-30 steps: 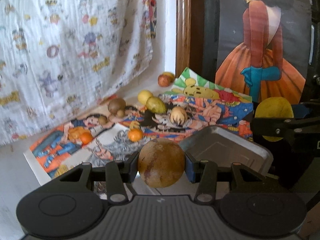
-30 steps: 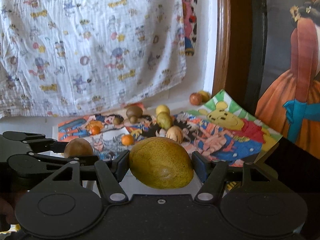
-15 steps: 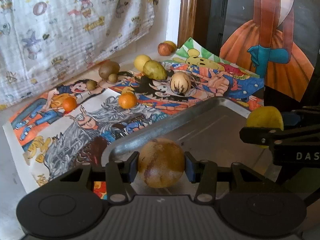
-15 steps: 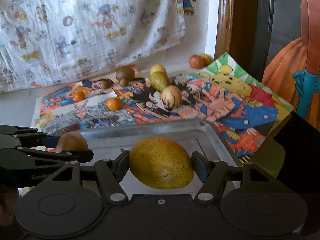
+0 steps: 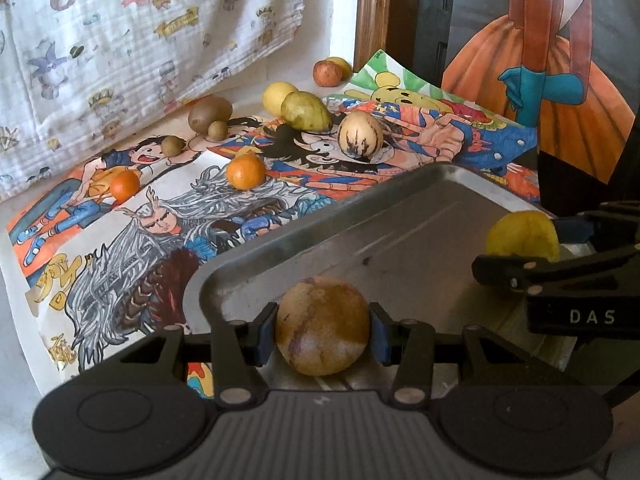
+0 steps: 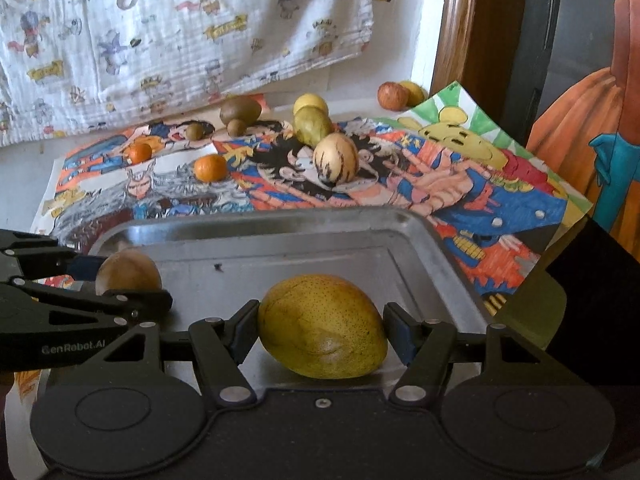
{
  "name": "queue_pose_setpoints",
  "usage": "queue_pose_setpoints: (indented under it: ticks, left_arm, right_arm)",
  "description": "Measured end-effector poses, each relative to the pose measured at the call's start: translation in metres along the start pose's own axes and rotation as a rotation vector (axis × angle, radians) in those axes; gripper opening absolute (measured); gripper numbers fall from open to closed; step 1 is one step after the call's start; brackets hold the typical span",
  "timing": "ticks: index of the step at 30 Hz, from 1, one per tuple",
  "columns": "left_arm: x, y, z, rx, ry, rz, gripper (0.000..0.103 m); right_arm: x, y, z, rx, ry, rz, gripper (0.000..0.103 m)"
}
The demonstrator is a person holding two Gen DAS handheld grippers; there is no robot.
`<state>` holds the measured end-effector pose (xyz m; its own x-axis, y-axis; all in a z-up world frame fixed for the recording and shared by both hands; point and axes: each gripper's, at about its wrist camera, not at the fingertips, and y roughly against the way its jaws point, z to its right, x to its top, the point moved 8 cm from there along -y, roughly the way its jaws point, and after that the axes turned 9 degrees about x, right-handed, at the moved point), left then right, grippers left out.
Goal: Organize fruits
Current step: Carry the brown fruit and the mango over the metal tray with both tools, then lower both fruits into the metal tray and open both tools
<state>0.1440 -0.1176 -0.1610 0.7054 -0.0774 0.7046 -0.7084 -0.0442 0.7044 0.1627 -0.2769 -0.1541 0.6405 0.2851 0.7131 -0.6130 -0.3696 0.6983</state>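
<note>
Behind everything we see a white cartoon-print cloth (image 6: 180,28) hanging on the far wall, and below it colourful drawn posters (image 5: 132,216) spread flat under the fruit. Nearest us sits a metal tray (image 6: 360,236), its floor bare apart from a small dark speck. Our right gripper (image 6: 322,328) hangs over the near part of the tray with its jaws pinching a yellow-green mango (image 6: 322,326) at both ends, while our left gripper (image 5: 322,336) holds a round brown fruit (image 5: 322,326) squeezed between its blue pads at the tray's near left corner; we cannot tell whether either fruit touches the tray floor. Beyond the tray on the posters lie a pale egg-shaped fruit with dark streaks (image 6: 335,158), a green pear-like fruit (image 6: 312,128) just before a yellow one (image 6: 310,104), a kiwi (image 6: 239,109), two small oranges (image 6: 211,168) to the left, and an apple (image 6: 393,95) far right by the wooden frame (image 6: 460,40).
</note>
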Motion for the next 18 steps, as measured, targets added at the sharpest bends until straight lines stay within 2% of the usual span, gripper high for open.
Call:
queue_pose_setpoints:
  ticks: [18]
  left_arm:
    - [0.0019,0.0091,-0.0038,0.006,-0.002,0.019,0.053]
  right_arm:
    - [-0.0025,0.0039,-0.0016,0.005,-0.009,-0.003,0.071]
